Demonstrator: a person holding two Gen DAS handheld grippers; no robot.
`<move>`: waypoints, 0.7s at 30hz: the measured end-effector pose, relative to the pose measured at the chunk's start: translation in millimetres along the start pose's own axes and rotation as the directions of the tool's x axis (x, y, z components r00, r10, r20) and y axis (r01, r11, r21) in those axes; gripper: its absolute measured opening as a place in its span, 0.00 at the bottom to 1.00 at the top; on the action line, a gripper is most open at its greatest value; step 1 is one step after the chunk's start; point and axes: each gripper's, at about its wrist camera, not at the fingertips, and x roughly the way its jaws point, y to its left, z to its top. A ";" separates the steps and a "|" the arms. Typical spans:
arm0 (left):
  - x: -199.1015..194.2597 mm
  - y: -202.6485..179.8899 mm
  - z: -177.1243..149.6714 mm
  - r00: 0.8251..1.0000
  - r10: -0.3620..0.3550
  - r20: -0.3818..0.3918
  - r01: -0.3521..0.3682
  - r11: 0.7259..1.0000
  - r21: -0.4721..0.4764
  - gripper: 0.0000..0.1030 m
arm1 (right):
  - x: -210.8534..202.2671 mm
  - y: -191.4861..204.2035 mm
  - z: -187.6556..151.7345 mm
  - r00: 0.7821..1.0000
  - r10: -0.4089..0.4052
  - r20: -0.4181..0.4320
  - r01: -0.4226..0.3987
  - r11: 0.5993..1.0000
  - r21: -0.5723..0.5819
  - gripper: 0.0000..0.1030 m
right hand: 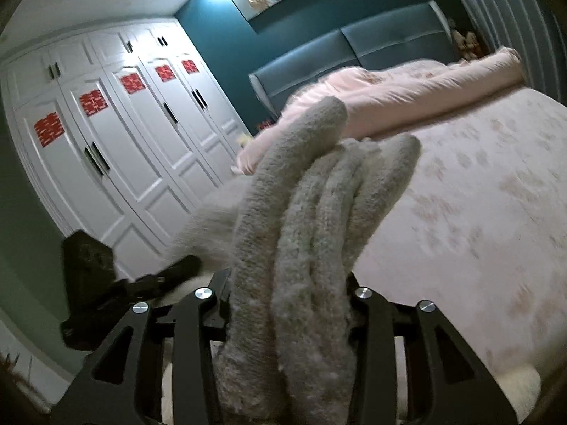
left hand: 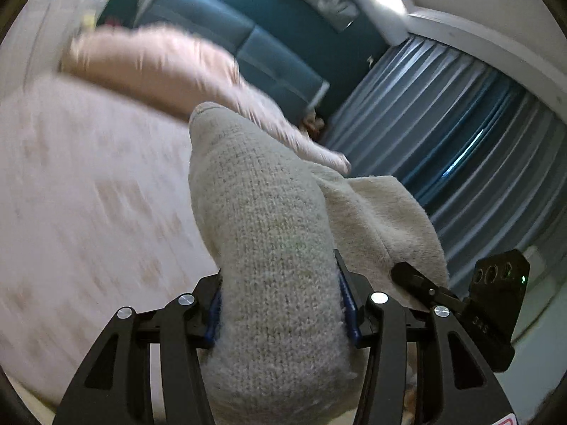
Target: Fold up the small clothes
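A beige knitted garment [left hand: 269,233] is held up in the air between both grippers. My left gripper [left hand: 281,304] is shut on a thick rolled part of it, which rises between the blue pads and hides the fingertips. My right gripper [right hand: 288,301] is shut on several bunched folds of the same garment [right hand: 312,219]. The other gripper shows at the right of the left wrist view [left hand: 496,301] and at the left of the right wrist view [right hand: 106,283], close by. The garment hangs above the pink patterned bed [right hand: 478,212].
A rolled pink duvet [right hand: 407,95] lies across the bed near the teal headboard [right hand: 354,49]. White wardrobe doors [right hand: 124,141] stand to the left. Grey-blue curtains [left hand: 443,124] hang on the far side. The bed sheet [left hand: 88,194] lies below the left gripper.
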 end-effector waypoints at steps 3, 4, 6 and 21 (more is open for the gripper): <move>22.8 34.7 13.7 0.991 0.130 0.015 -0.130 0.991 0.038 0.59 | 63.4 -28.9 -2.9 0.996 -0.091 -0.026 0.092 0.994 0.060 0.60; 37.4 52.7 12.9 0.986 0.169 -0.012 -0.169 0.985 0.033 0.61 | 79.5 -39.5 -8.7 0.990 -0.127 -0.059 0.131 0.989 0.067 0.60; 66.2 91.1 -1.1 0.939 0.326 -0.111 -0.325 0.945 0.028 0.60 | 119.5 -70.9 -31.0 0.939 -0.284 -0.194 0.307 0.947 0.099 0.48; 81.1 117.2 -48.4 0.835 0.509 -0.208 -0.508 0.859 0.062 0.60 | 160.7 -31.3 -62.0 0.885 -0.398 -0.242 0.366 0.915 -0.167 0.41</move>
